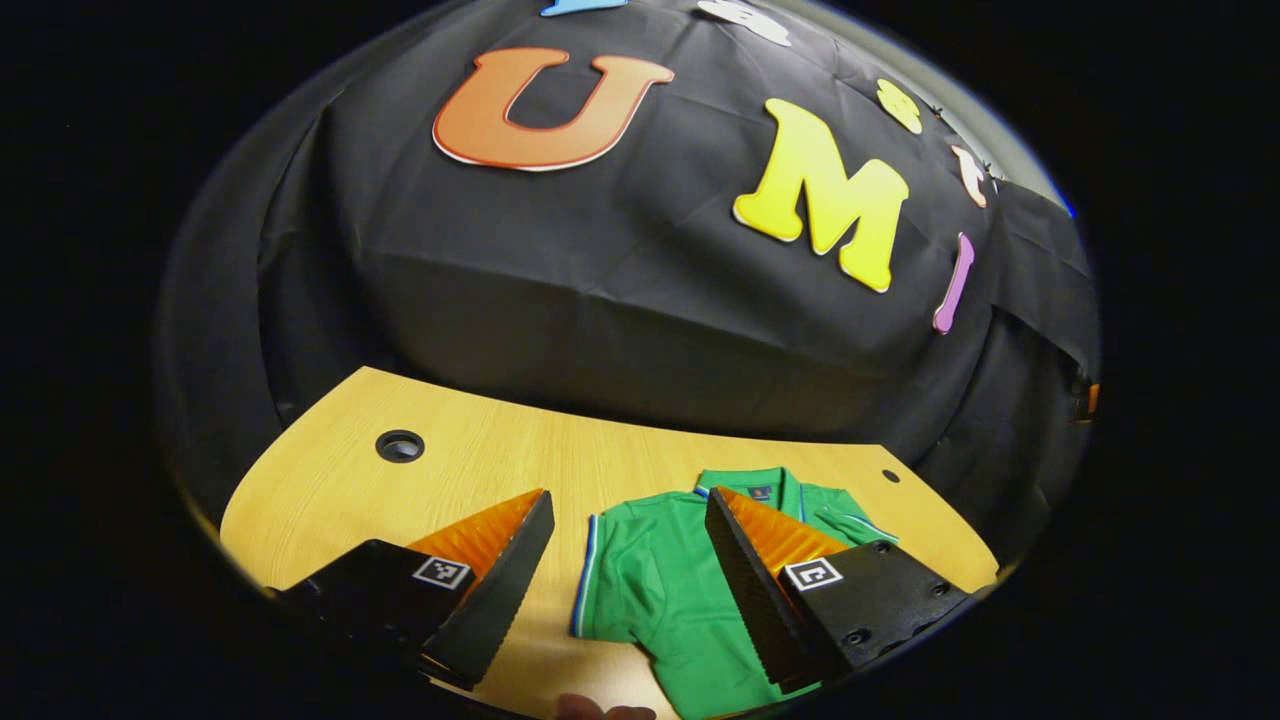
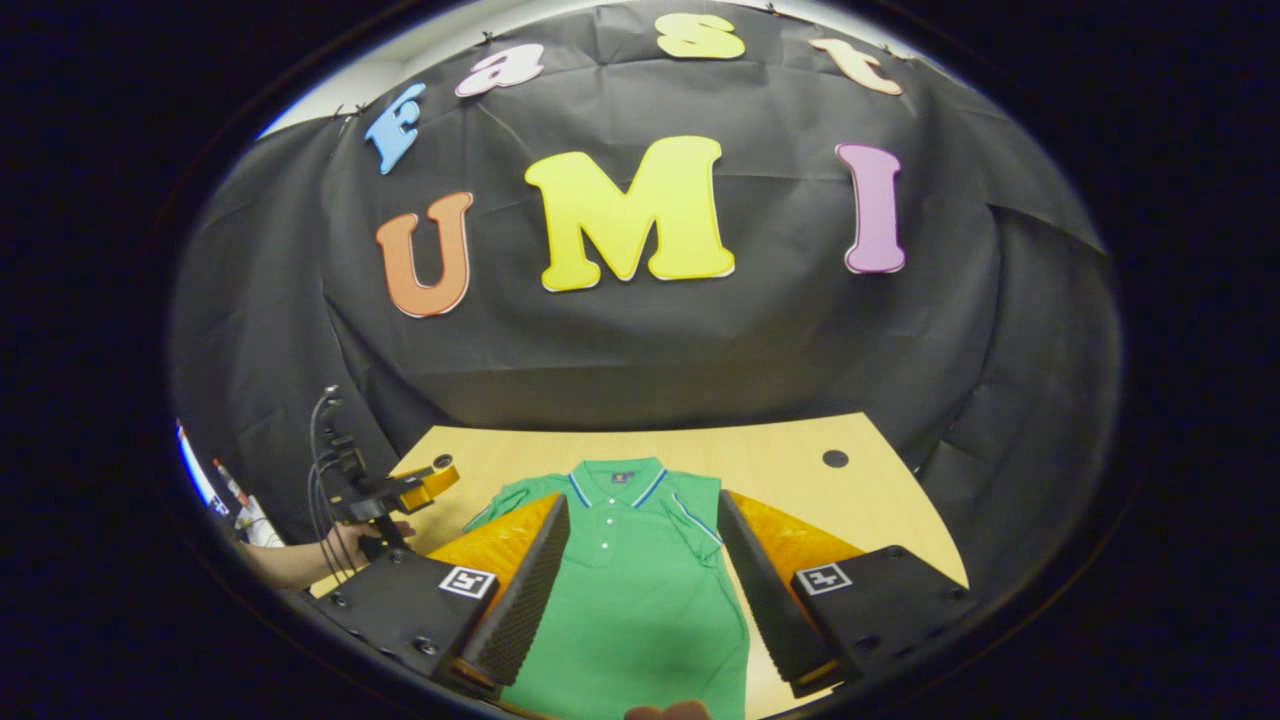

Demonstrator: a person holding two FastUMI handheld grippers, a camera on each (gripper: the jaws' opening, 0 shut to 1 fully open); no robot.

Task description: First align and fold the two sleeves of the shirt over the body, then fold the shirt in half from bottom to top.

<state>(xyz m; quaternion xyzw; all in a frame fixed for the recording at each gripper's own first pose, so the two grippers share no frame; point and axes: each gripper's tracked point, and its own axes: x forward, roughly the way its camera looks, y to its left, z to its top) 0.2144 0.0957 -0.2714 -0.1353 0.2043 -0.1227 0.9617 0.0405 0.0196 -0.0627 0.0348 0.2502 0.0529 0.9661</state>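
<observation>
A green polo shirt lies flat, collar away from me, on the wooden table. In the left gripper view its near sleeve, edged with blue and white trim, sticks out sideways. The far sleeve is folded in over the body. My left gripper hovers open above that spread sleeve, holding nothing. My right gripper is open over the shirt's chest, one finger on either side of the button placket. In the right gripper view the left gripper shows off to the left, held by a hand.
Two cable holes pierce the table, a large one at the left back and a small one at the right back. Black cloth walls close off the back and sides. Cables rise from the left gripper.
</observation>
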